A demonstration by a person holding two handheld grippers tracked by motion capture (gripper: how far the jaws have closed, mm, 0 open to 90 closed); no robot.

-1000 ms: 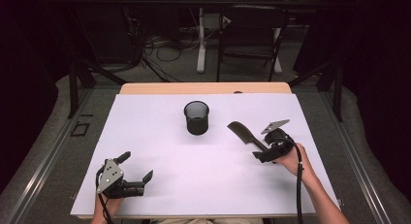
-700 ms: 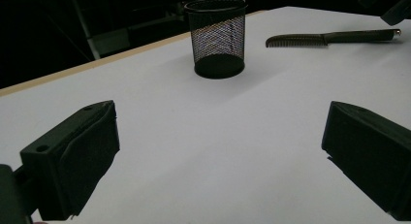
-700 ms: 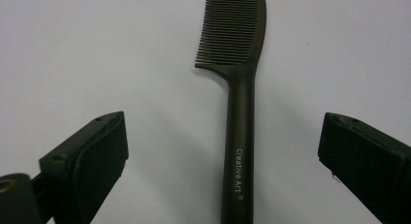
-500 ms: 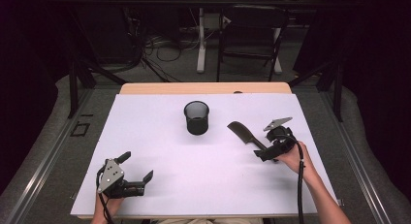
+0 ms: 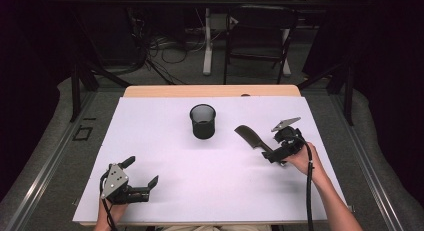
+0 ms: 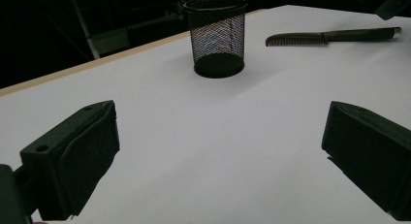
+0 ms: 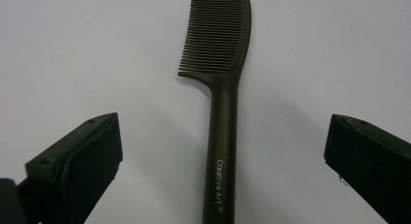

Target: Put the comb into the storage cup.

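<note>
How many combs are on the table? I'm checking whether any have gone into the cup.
1. The comb lies flat on the white sheet, right of the mesh cup, its handle between the right gripper's open jaws. The cup's inside is too dark to rule out more.

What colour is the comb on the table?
The comb is dark brown, nearly black; the right gripper view shows it best.

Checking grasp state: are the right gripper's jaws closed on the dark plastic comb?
No: the dark plastic comb lies untouched between wide-open jaws.
</note>
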